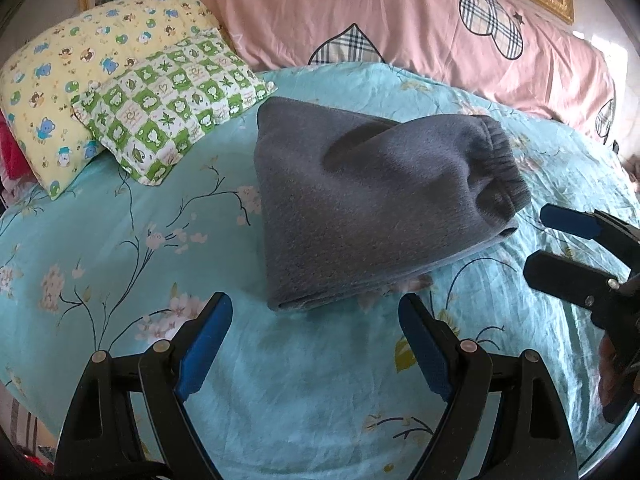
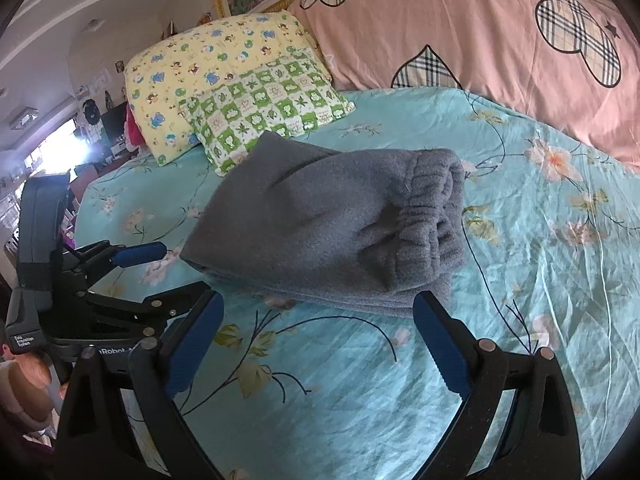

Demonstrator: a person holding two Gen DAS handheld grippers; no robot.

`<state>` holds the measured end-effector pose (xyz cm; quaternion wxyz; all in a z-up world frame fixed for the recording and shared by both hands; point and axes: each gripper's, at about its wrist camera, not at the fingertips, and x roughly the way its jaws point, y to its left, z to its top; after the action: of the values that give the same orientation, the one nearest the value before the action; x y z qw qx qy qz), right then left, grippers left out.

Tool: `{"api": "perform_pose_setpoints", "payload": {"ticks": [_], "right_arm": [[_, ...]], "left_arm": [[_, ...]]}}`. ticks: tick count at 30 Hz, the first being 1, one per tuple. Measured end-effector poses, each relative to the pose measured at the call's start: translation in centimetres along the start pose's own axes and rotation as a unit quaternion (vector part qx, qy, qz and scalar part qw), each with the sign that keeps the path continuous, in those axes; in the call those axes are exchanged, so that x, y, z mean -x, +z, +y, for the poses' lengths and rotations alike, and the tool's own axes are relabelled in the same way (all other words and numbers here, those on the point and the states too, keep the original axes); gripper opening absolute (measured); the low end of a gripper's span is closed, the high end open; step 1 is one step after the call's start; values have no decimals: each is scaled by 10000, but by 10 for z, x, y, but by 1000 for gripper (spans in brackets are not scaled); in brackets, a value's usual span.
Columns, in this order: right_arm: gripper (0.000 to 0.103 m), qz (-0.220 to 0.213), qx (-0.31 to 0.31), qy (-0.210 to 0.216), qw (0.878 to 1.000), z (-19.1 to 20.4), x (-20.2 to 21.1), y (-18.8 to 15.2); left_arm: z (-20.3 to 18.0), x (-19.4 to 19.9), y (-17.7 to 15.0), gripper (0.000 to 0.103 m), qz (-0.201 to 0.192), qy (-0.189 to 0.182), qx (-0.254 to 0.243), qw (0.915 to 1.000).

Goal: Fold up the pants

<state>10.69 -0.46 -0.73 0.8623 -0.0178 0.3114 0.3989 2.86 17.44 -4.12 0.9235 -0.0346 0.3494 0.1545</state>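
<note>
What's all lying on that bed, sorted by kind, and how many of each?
Folded grey pants: 1
Small patterned pillows: 2, a yellow pillow and a green checked pillow
Big pink pillow: 1
Handheld tools above the turquoise sheet: 2, left tool and right tool, both open
Total: 6

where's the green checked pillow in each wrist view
Left wrist view: the green checked pillow is upper left, left of the folded grey pants.
Right wrist view: the same pillow sits upper centre-left, just behind the pants.
Shared landmark: the yellow cartoon-print pillow it leans on.
</note>
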Motion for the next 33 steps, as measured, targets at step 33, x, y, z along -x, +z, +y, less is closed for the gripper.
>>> {"api": "perform_pose_setpoints", "payload": {"ticks": [33], "right_arm": [[97, 7, 40, 57, 10000, 2, -9, 6]], "left_arm": [[-1, 7, 5, 86, -171, -19, -7, 9999]]}}
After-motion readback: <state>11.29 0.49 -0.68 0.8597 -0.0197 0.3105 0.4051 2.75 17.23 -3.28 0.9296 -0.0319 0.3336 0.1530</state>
